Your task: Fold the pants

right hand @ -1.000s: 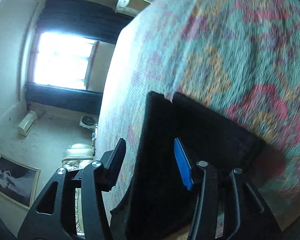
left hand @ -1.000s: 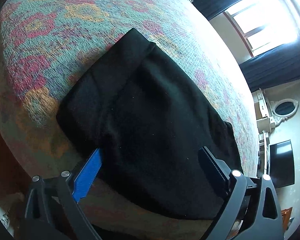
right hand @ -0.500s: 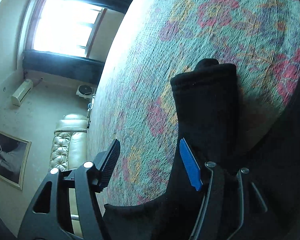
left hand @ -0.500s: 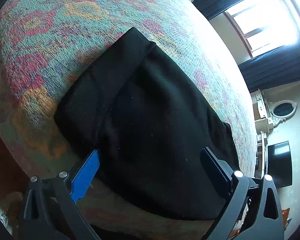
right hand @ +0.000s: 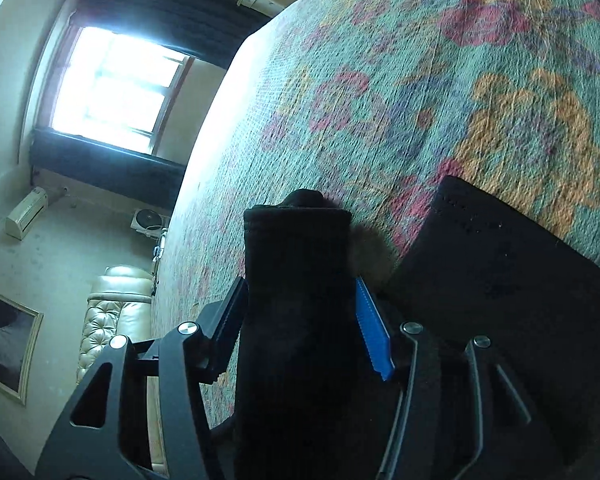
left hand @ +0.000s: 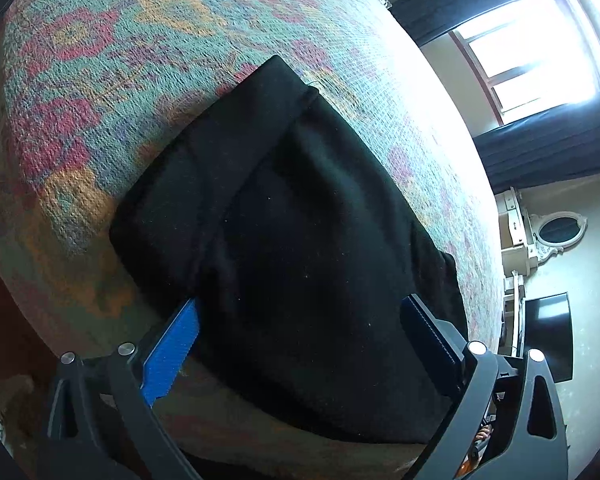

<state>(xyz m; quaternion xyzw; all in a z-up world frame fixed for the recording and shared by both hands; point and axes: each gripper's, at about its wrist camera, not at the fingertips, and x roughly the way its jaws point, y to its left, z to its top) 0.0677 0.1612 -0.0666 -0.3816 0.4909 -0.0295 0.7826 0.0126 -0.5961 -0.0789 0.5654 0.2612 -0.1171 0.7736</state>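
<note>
Right wrist, pants leg end pointing away, between claw jaws

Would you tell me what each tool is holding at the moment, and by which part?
The right tool grips a raised fold of the black fabric pants; its jaws just closed further. The left tool holds nothing.

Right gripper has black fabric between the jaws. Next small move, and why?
Probably carry the raised end of the black pants across onto the folded stack and lay it flat. The right gripper has just been closing with that end standing between its jaws, lifted off the floral bedspread, while the left gripper hangs open above the stack.
</note>
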